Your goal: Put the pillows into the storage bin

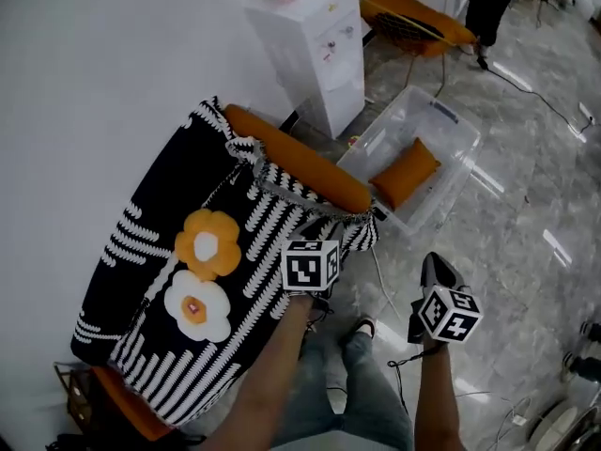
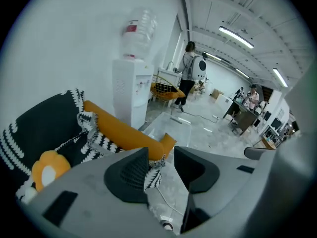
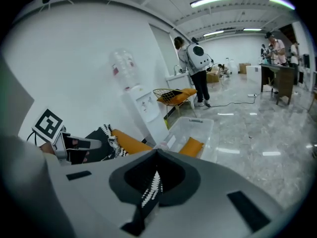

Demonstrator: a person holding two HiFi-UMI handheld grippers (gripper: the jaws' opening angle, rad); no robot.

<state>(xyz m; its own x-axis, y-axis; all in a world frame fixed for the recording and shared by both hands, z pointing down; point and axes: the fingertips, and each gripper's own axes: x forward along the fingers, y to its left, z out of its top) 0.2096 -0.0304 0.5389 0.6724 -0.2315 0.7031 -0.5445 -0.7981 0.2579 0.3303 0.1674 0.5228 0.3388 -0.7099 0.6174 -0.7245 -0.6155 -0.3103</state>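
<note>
A large black-and-white pillow (image 1: 188,252) with orange and white flowers lies over a long orange cushion (image 1: 300,163). My left gripper (image 1: 349,236) is at the pillow's fringed lower right corner. In the left gripper view (image 2: 161,165) that corner (image 2: 153,175) hangs against the left pad, with a gap to the other pad. My right gripper (image 1: 434,269) is over the floor to the right. In its own view the right gripper (image 3: 156,157) is shut on a strip of black-and-white fabric (image 3: 151,187). The clear storage bin (image 1: 457,139) holds an orange pillow (image 1: 406,172).
A white water dispenser (image 1: 310,45) stands against the wall behind the cushion. An orange wire chair (image 1: 413,22) is further back, and a person (image 1: 493,3) stands beyond it. A thin cable (image 1: 380,280) runs over the marble floor between the grippers.
</note>
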